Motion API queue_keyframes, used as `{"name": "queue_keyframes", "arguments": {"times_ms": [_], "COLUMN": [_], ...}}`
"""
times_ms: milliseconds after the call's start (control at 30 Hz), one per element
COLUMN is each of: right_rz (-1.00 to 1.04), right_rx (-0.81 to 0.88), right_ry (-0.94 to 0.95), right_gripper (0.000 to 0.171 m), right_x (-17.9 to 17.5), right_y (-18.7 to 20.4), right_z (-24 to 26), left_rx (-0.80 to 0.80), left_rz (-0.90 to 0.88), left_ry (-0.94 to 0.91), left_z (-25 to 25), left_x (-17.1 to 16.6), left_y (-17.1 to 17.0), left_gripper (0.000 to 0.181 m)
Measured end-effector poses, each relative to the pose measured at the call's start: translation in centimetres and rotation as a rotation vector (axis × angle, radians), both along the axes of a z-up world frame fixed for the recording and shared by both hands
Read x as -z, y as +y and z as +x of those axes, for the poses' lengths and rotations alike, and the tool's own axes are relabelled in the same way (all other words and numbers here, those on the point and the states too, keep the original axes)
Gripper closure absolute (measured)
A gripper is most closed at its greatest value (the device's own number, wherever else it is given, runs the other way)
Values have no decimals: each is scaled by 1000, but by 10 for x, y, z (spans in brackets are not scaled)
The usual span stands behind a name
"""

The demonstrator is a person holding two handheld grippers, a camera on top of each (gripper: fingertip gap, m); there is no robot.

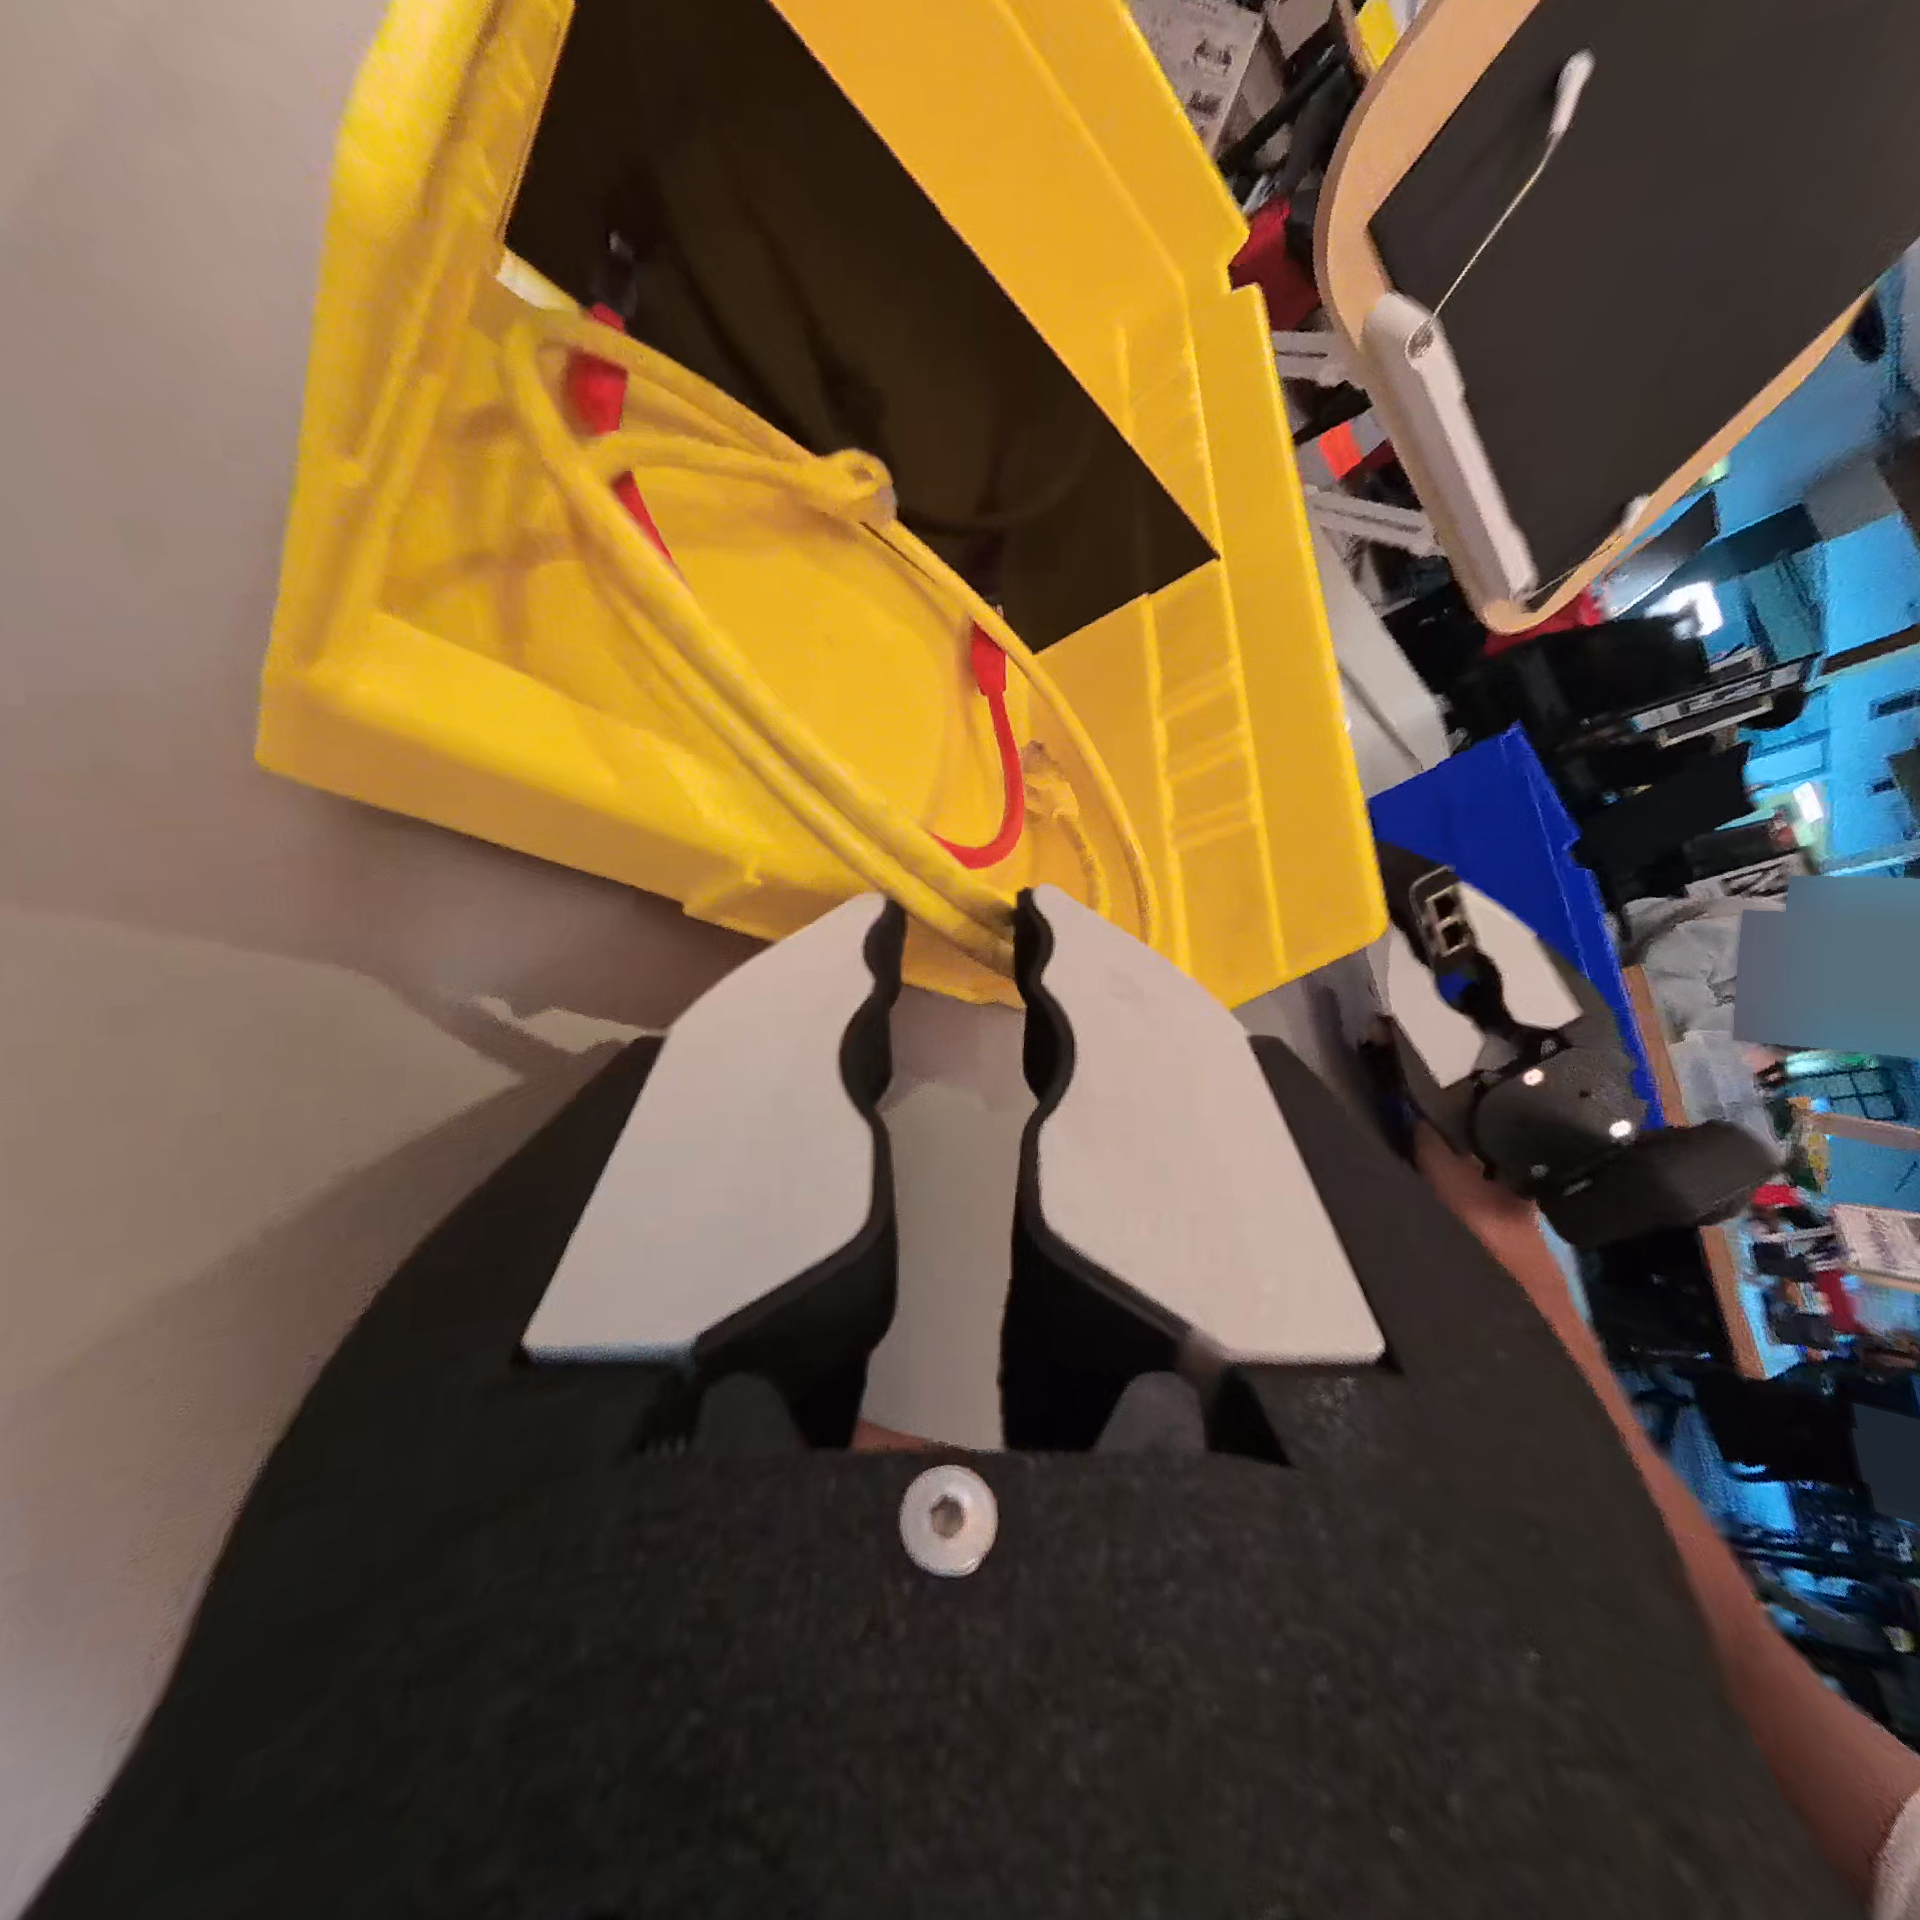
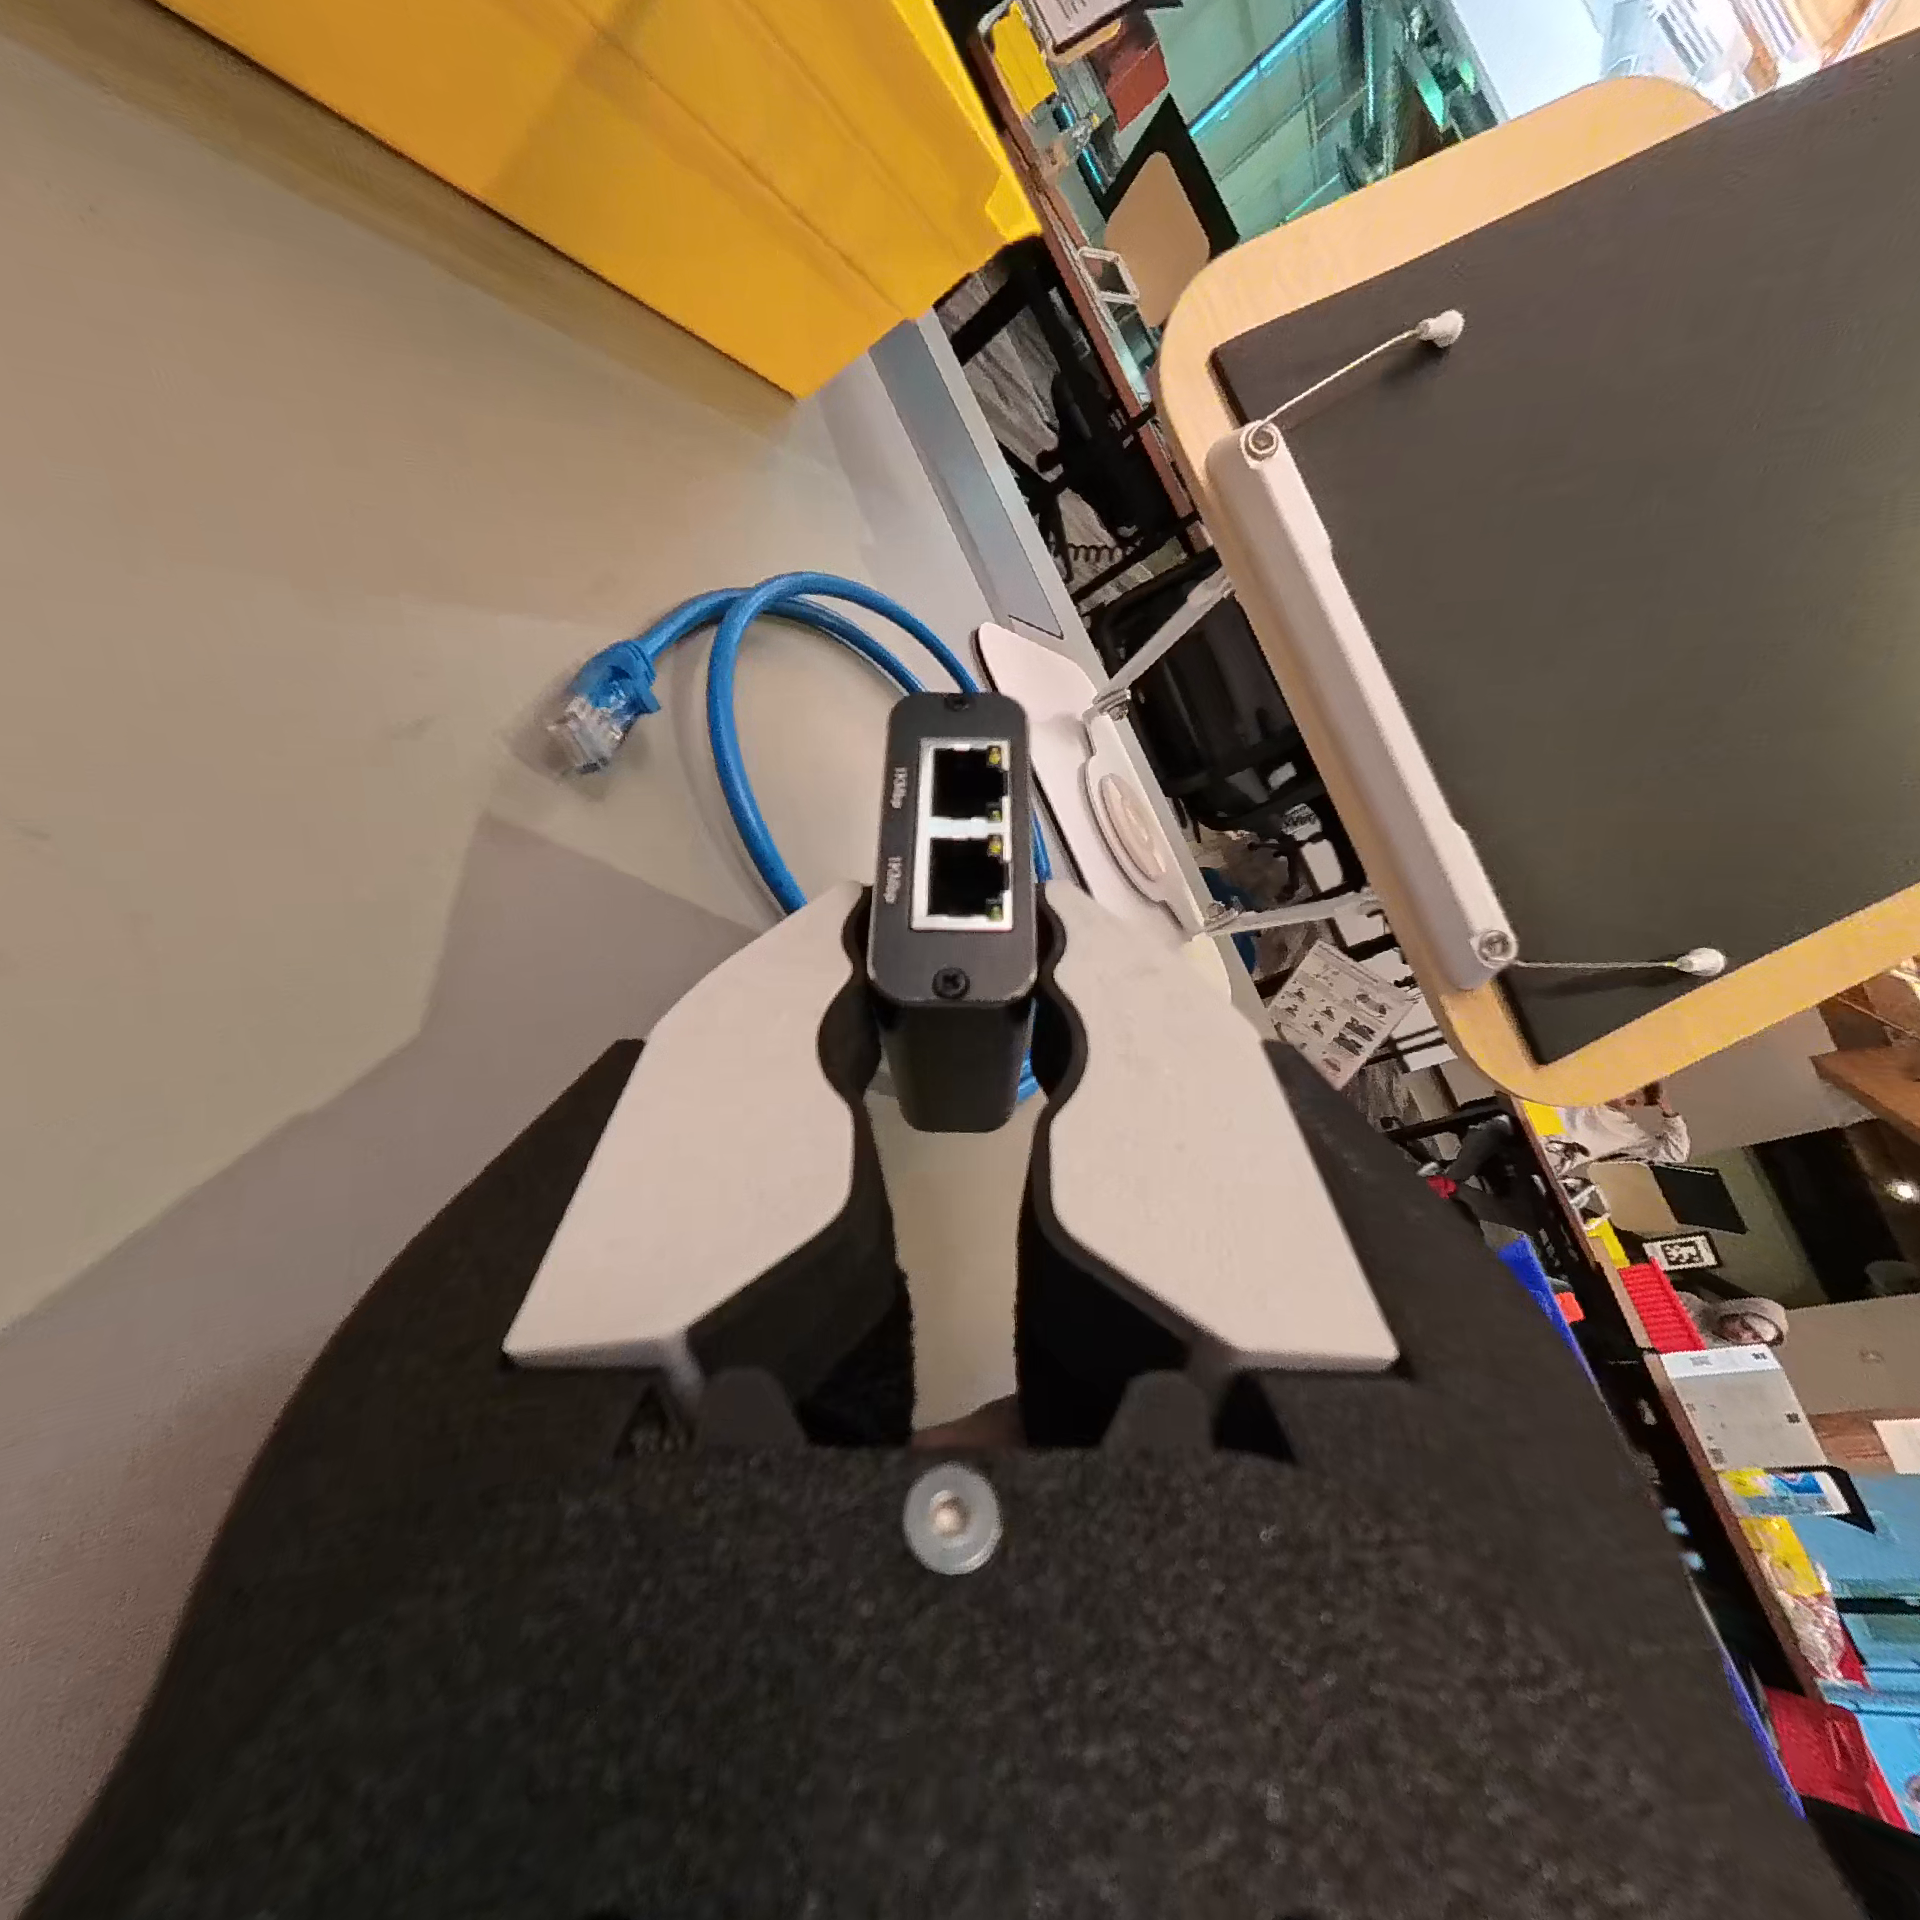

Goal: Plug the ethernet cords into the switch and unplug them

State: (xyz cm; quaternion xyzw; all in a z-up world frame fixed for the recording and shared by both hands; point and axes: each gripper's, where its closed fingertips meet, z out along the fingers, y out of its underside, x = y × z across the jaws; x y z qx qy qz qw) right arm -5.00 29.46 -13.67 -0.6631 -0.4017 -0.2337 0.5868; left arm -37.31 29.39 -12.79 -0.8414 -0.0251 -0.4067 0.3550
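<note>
Pale beige worktop point(image 2: 312, 520), matt and bare over most of its left side in both views. Beyond its far edge, a cluttered room: shelves, blue and red bins, a wood-rimmed dark panel point(image 2: 1621, 582) hanging close on the right.

Left hand-held gripper point(image 1: 956, 920) at the lip of a yellow bin point(image 1: 1226, 644) lying on the worktop, fingers point(image 1: 769, 1122) partly closed, tips pinching a bundle of yellow cords point(image 1: 727, 686) that spills from the bin. Red cord point(image 1: 1003, 769) looped inside the bin beside them. Bin mouth facing the camera, dark inside toward the back.

Right hand-held gripper point(image 2: 951, 935) clamped on a small black switch point(image 2: 956, 852), held by its sides with the two-port face toward the camera; both ports empty. Seen small also in the left view, right of the bin, against a blue bin point(image 1: 1496, 831).

Blue cord point(image 2: 758, 707) curled on the worktop just behind the switch, clear plug point(image 2: 587, 727) lying free to the left, apart from the switch. White bracket point(image 2: 1060, 727) at the worktop's far edge, right of the switch.

Open worktop left of both grippers; on the right, tight against the worktop edge and the dark panel. Yellow bin's side filling the top left of the right view.
</note>
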Motion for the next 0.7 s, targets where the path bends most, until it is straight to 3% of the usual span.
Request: {"name": "queue_keyframes", "arguments": {"times_ms": [133,333,567,700], "right_rz": [-6,1,33,41], "right_rx": [-4,-5,9,12], "right_ry": [36,31,25,21], "right_gripper": [144,144,145,145], "right_x": [-3,-5,-12,-14], "right_y": [0,-1,-3,-4], "right_z": [1,1,4,5], "left_rx": [17,129,259,393], "left_rz": [50,365,548,655], "left_ry": [-95,-81,-268,-489], "left_z": [7,27,68,95], "left_x": [-17,-80,-145,-194], "left_y": [-5,-29,-96,-152], "left_gripper": [172,176,176,176]}}
